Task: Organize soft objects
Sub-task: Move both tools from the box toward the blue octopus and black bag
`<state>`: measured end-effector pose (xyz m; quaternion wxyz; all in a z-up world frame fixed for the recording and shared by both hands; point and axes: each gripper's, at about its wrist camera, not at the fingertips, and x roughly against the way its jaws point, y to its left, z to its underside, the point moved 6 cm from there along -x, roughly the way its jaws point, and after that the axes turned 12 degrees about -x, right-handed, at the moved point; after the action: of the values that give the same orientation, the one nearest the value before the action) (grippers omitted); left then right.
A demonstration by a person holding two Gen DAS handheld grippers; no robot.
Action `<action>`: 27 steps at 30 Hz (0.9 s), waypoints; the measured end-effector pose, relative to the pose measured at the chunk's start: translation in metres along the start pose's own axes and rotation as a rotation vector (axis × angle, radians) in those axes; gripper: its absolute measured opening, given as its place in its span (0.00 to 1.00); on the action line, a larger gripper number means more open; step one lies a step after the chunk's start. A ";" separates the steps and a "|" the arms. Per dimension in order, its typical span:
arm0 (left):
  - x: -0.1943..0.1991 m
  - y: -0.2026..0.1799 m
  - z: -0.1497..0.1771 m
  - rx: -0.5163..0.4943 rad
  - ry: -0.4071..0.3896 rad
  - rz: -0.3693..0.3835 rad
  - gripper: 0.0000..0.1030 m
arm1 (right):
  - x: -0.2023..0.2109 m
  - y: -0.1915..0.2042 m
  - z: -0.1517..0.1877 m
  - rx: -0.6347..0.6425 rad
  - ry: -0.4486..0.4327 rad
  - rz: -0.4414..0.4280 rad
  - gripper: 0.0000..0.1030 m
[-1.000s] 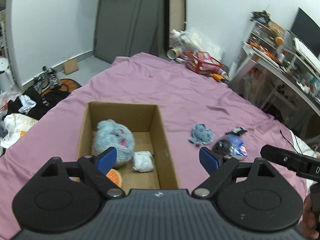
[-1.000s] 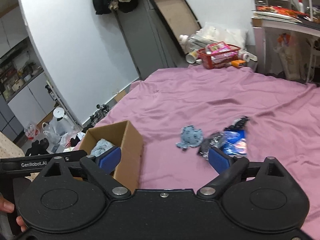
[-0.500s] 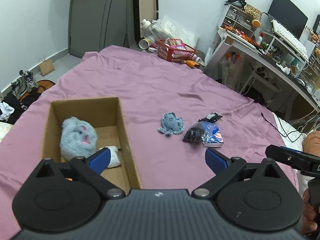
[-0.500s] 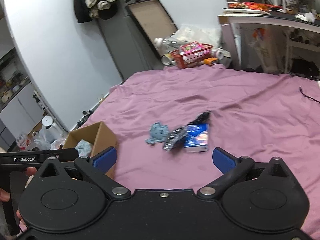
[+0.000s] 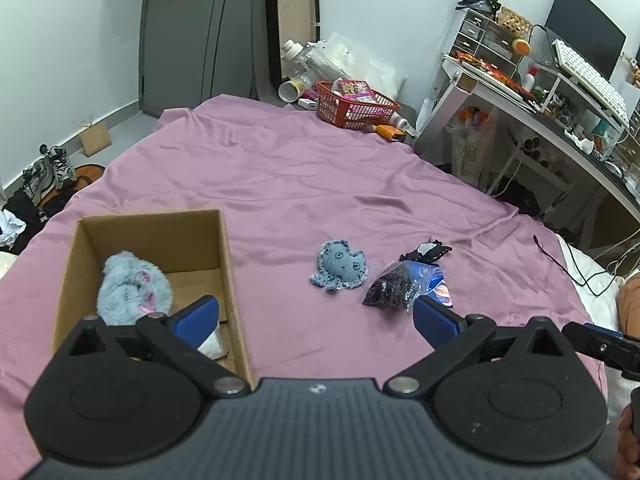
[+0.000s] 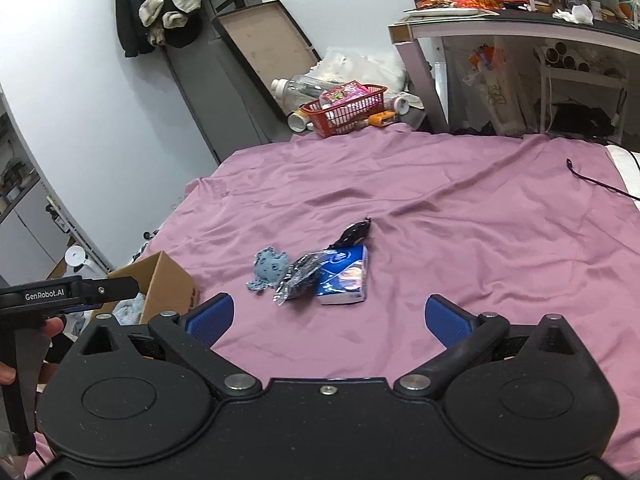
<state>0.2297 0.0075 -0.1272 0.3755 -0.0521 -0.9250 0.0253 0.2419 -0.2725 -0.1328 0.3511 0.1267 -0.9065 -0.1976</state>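
Note:
A cardboard box [image 5: 224,240] [image 6: 168,276] sits on the purple bedsheet and holds a fluffy grey-blue plush [image 5: 134,288] and a white soft bundle [image 5: 212,346]. To its right lie a small blue-grey octopus plush [image 5: 340,266] [image 6: 268,268], a clear bag of dark bits [image 5: 390,288] [image 6: 300,276], a blue tissue pack [image 6: 344,276] and a small black item [image 5: 426,250] [image 6: 356,232]. My left gripper [image 5: 316,320] stands open near the box's right wall. My right gripper [image 6: 330,316] stands open, empty, just short of the tissue pack.
A red basket [image 5: 356,104] [image 6: 344,110] of packets sits at the bed's far edge, beside bottles. A cluttered white desk [image 5: 540,112] stands to the right. Shoes and clothes [image 5: 44,176] lie on the floor at left. A black cable [image 6: 596,182] crosses the bed's right side.
Both grippers have pulled back and swung right, so the loose items sit more central. The right gripper's jaws have spread wider. Nothing was picked up.

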 end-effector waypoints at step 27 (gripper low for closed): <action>-0.104 -0.086 -0.011 -0.166 0.138 0.130 0.97 | -0.055 -0.067 -0.005 -0.101 0.073 0.027 0.86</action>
<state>0.3043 -0.0902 -0.1840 0.4304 -0.1446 -0.8904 -0.0308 0.2911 -0.3126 -0.1918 0.3927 0.1036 -0.8835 -0.2336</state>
